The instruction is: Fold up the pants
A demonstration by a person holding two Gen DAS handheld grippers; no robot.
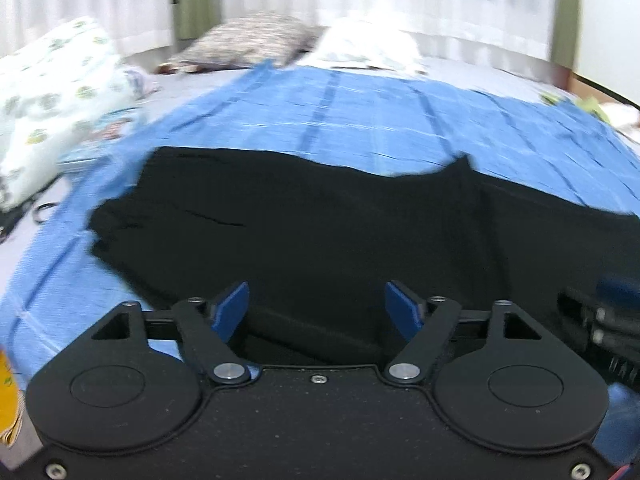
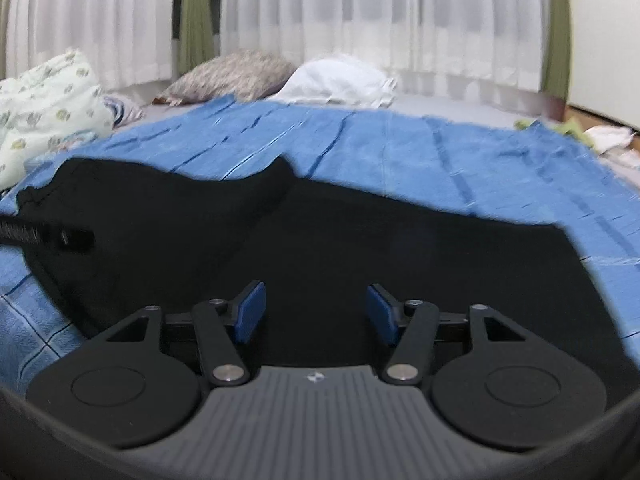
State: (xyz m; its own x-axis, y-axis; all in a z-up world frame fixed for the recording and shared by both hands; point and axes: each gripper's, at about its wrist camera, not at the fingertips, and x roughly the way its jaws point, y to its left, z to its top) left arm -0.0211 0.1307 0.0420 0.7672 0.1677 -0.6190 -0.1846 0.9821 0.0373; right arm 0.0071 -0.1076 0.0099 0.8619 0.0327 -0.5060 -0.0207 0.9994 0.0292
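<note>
Black pants (image 1: 304, 224) lie spread flat on a blue blanket (image 1: 360, 112), seen in both wrist views; in the right wrist view the pants (image 2: 320, 248) run from far left to right. My left gripper (image 1: 316, 312) is open and empty just above the near edge of the pants. My right gripper (image 2: 316, 312) is open and empty over the pants too. The right gripper's body shows at the right edge of the left wrist view (image 1: 612, 320). The left gripper shows as a dark bar at the left of the right wrist view (image 2: 48, 236).
Pillows lie at the head of the bed: a patterned one (image 2: 232, 74), a white one (image 2: 340, 82) and a printed quilt (image 2: 44, 96) at the left. White curtains (image 2: 360, 12) hang behind. Small cloths (image 2: 600, 136) lie at the far right.
</note>
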